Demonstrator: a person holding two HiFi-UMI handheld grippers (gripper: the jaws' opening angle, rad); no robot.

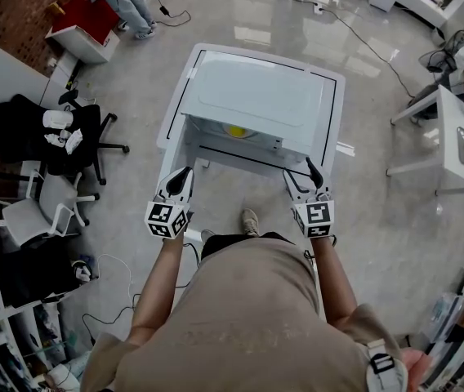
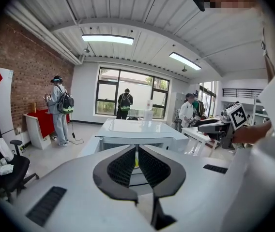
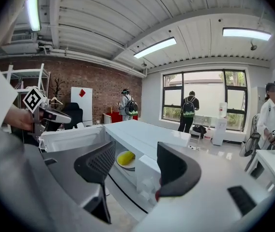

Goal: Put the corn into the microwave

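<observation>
Facing the microwave (image 1: pixel 256 96), you have the corn (image 3: pixel 125 157) already inside on its plate (image 3: pixel 128 166), ahead and between both claws, long axis roughly crosswise to the opening. Neither claw looks clearly nearer. Right claw (image 3: pixel 135 146): spread, empty. Left claw (image 2: pixel 137 149): pressed nearly together, holding nothing.

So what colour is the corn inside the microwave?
Yellow. The corn sits on a white plate inside the microwave, clearest in the right gripper view.

Corn (image 3: pixel 124 157) on plate (image 3: pixel 128 167) in m/wave (image 3: pixel 142 137)
</observation>
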